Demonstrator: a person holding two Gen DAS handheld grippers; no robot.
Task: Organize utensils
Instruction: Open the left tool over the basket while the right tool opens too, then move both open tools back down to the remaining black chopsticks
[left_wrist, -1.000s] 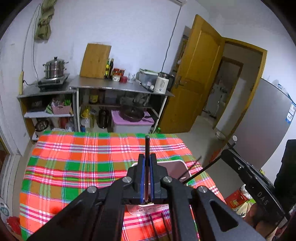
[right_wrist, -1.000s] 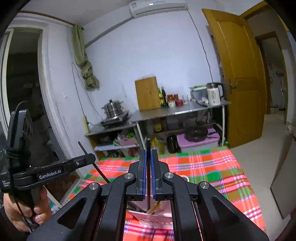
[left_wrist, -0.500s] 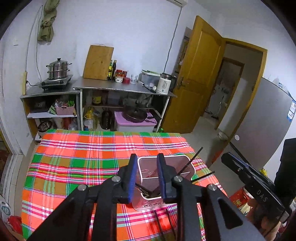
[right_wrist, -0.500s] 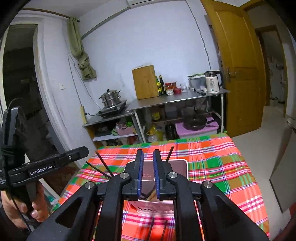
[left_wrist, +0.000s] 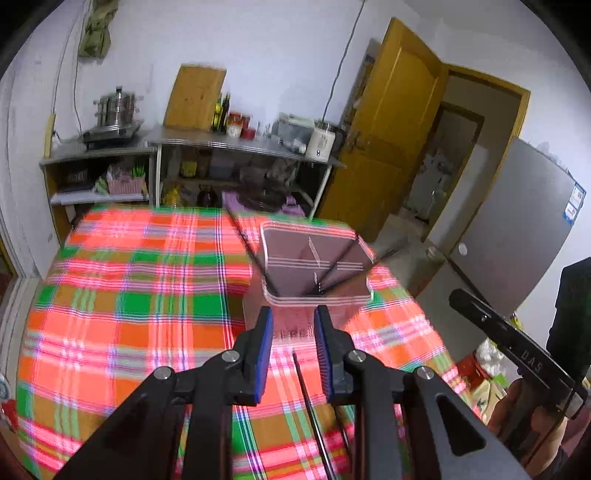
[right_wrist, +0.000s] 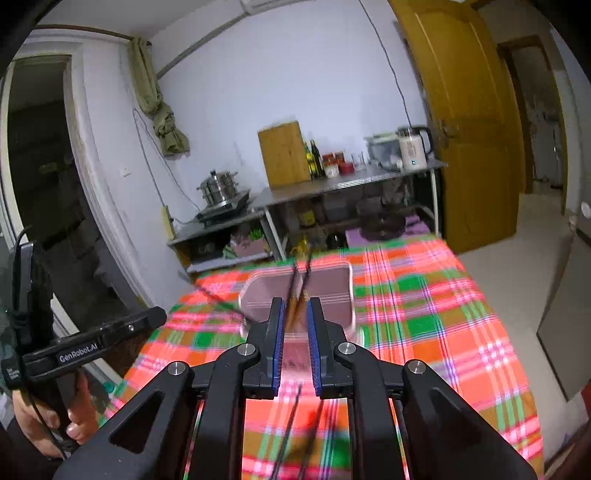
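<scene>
Reaching down for the next pick, we hold the left hand-held gripper and right hand-held gripper slightly parted and empty after just opening, the utensil holder just ahead on the counter, loose chopsticks lying below the pads for grasping next.
</scene>
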